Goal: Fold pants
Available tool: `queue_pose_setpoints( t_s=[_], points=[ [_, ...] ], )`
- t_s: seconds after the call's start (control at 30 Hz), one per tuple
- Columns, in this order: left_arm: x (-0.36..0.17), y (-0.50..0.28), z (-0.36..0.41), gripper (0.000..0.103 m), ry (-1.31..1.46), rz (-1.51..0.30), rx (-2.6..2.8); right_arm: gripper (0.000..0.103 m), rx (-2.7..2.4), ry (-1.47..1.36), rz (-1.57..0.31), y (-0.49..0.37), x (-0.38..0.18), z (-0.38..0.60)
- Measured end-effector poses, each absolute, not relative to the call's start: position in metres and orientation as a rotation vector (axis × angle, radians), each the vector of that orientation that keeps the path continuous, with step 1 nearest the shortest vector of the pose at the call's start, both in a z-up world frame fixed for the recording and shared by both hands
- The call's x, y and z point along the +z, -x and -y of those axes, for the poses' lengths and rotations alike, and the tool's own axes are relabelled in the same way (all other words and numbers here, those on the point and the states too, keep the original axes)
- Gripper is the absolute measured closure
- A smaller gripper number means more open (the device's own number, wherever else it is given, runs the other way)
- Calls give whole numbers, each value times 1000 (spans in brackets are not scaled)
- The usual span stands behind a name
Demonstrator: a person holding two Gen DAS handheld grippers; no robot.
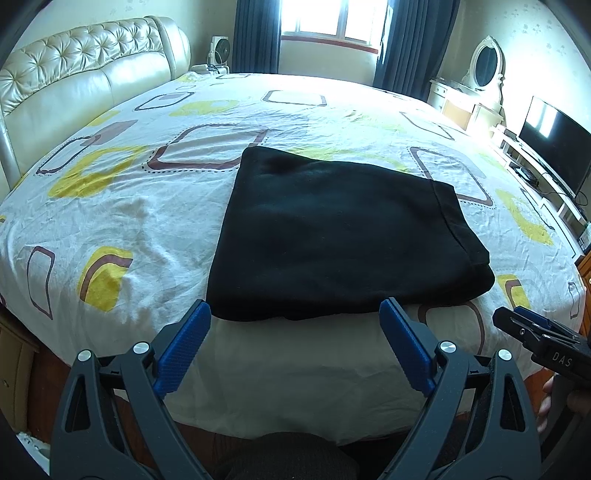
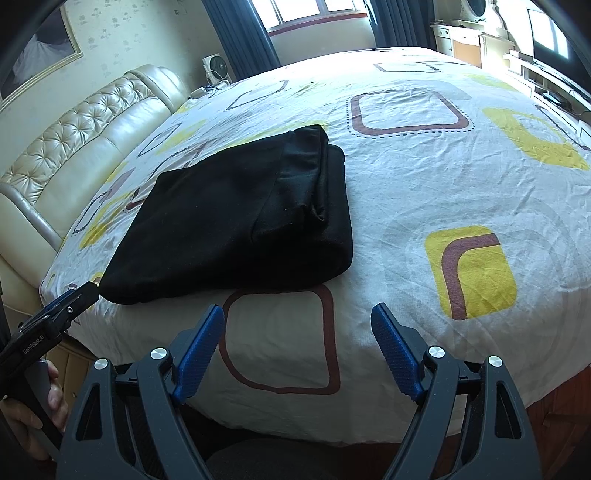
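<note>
Currently the black pants sit folded into a compact rectangle on the bed, near its front edge, on the white sheet with yellow and brown square prints. Hemmed end faces the right side; layers visible stacked there in the right wrist view.

Left gripper: jaws spread wide, nothing between the blue pads. It hangs just short of the pants' near edge, not touching the cloth.

Right gripper: jaws also spread wide, nothing held. Positioned over the sheet to the right of the pants, apart from them. It shows in the left view too, at the right edge.

Background: tufted cream headboard on the left, window with dark curtains at the back, oval mirror and TV to the right.
</note>
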State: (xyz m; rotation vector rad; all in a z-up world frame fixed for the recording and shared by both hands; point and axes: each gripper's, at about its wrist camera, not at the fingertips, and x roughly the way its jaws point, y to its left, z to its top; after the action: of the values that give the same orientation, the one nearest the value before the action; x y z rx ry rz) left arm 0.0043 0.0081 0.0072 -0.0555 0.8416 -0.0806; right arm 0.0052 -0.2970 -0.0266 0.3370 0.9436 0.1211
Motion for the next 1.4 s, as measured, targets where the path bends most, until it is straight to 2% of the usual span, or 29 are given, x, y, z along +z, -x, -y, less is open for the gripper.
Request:
queue_pose_setpoints(
  t_s=[1.4],
  points=[
    [21,-2,-6,10,43,-804,-51,22,134,-338,-971,-6,-33,293]
  ],
)
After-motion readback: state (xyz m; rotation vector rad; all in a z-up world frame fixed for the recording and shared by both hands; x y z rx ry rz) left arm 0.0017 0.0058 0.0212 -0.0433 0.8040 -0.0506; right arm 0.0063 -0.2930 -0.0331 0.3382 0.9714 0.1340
